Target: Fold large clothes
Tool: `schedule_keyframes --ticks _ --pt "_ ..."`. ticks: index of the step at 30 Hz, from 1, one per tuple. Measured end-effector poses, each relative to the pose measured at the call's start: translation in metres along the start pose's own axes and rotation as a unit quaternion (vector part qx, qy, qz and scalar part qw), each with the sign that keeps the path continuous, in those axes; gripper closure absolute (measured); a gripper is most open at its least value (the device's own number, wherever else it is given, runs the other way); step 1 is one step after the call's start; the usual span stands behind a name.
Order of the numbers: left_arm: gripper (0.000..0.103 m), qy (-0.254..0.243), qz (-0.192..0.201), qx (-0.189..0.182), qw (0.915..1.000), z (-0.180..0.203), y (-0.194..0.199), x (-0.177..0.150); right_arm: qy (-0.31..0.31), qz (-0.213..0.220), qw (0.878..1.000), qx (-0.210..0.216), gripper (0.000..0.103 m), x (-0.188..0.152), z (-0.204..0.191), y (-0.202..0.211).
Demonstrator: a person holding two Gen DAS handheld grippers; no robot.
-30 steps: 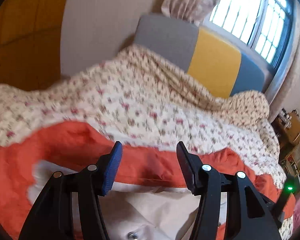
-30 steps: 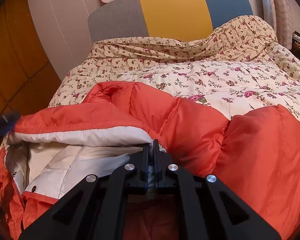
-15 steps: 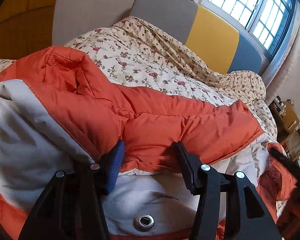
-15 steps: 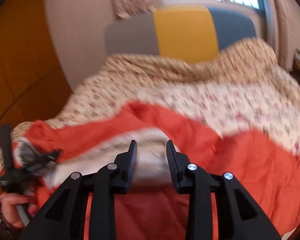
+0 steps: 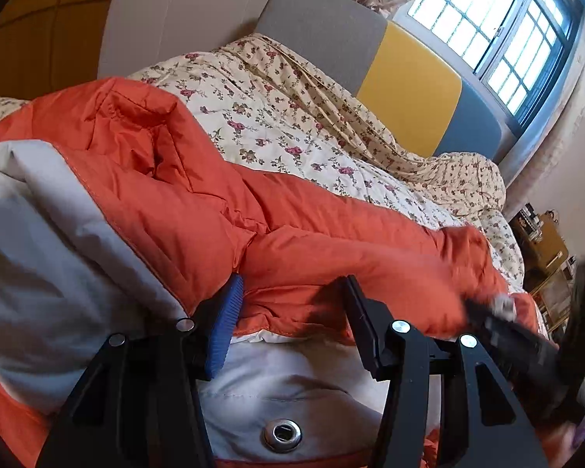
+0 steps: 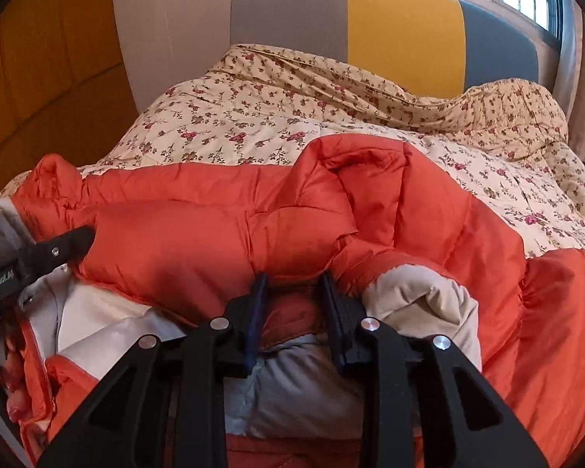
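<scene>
A large orange puffer jacket (image 5: 331,241) with white lining lies on the floral bedspread; it also shows in the right wrist view (image 6: 199,241). My left gripper (image 5: 292,304) is open, its jaws set around the folded orange edge above the white lining and a metal snap (image 5: 281,433). My right gripper (image 6: 292,292) is open, its jaws around a bunched orange fold beside a sleeve cuff (image 6: 421,292). The left gripper's tip (image 6: 58,247) shows at the right wrist view's left edge, and the right gripper is a blurred dark shape (image 5: 526,347) at the left wrist view's right.
The bed has a floral quilt (image 6: 277,124) and a grey, yellow and blue headboard (image 6: 401,31). A window (image 5: 487,27) is behind it. A wooden shelf unit (image 5: 546,249) stands to the right of the bed. An orange wall panel (image 6: 39,78) is at left.
The right gripper, shut on the jacket's edge a second ago, has opened and now sits over a bunched fold. The left gripper dropped low onto the folded jacket and stays open.
</scene>
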State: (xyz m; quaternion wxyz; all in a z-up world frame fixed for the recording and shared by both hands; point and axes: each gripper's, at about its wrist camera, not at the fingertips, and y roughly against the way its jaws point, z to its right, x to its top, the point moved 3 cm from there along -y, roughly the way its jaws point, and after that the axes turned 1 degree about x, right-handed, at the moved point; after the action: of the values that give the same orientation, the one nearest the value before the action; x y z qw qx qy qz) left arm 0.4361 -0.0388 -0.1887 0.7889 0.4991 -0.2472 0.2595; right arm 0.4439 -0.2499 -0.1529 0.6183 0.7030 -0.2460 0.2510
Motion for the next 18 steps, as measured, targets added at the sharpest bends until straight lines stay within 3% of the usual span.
schedule_keyframes --ticks 2,5,6,8,11,14,18 --pt "0.049 -0.016 -0.003 0.017 0.9997 0.007 0.003 0.002 -0.008 0.000 1.000 0.006 0.076 0.002 0.003 -0.003" --pt "0.031 -0.029 0.009 0.022 0.9993 0.018 0.014 0.011 -0.010 0.002 1.000 0.009 0.076 0.002 0.002 -0.003" --pt "0.030 -0.036 0.008 0.023 0.9990 0.019 0.014 0.012 -0.011 0.003 1.000 0.011 0.076 0.003 0.002 -0.003" --pt "0.030 -0.086 -0.017 0.066 0.9940 0.019 -0.002 0.010 -0.012 0.005 1.000 0.014 0.076 -0.005 0.005 -0.001" --pt "0.030 -0.088 -0.034 0.054 0.9941 0.012 -0.019 0.009 -0.009 0.001 1.000 0.005 0.076 -0.005 0.004 -0.005" --pt "0.030 -0.103 -0.037 0.075 0.9912 0.015 -0.024 0.010 -0.008 0.000 1.000 0.004 0.075 -0.007 0.004 -0.005" --pt "0.030 -0.085 -0.035 0.050 0.9945 0.011 -0.012 0.011 -0.012 0.004 1.000 0.011 0.075 -0.007 0.005 -0.004"
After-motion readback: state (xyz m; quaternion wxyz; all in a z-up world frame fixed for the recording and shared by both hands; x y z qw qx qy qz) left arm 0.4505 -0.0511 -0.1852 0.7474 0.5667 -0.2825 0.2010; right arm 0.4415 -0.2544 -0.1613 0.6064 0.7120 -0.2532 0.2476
